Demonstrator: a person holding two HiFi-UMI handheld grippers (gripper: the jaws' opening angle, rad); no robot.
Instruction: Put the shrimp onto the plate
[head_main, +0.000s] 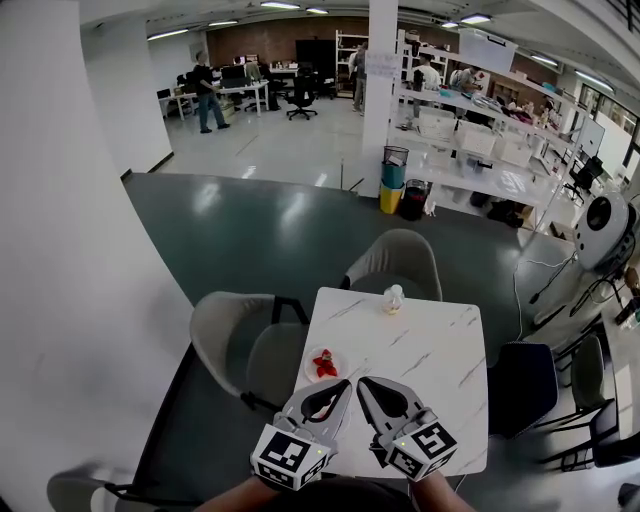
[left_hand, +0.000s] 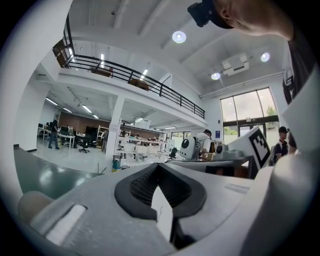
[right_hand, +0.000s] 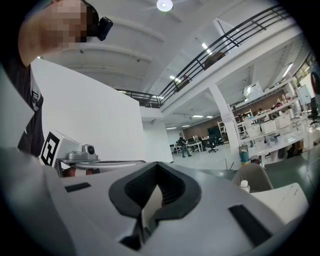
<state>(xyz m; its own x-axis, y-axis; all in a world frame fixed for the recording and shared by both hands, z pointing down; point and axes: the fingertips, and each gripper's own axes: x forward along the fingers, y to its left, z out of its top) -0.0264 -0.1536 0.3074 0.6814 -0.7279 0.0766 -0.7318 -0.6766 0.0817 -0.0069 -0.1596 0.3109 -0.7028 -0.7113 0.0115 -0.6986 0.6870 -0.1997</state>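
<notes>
A red shrimp lies on a small white plate near the left edge of the white marble table. My left gripper and right gripper are held side by side above the table's near end, tips almost meeting, just right of and nearer than the plate. Both are shut with nothing in them. Each gripper view shows its own closed jaws tilted up toward the room, and neither shows the shrimp or the plate.
A small clear bottle stands at the table's far edge; it also shows as a bottle in the right gripper view. Grey chairs sit left of and behind the table, a dark chair at the right.
</notes>
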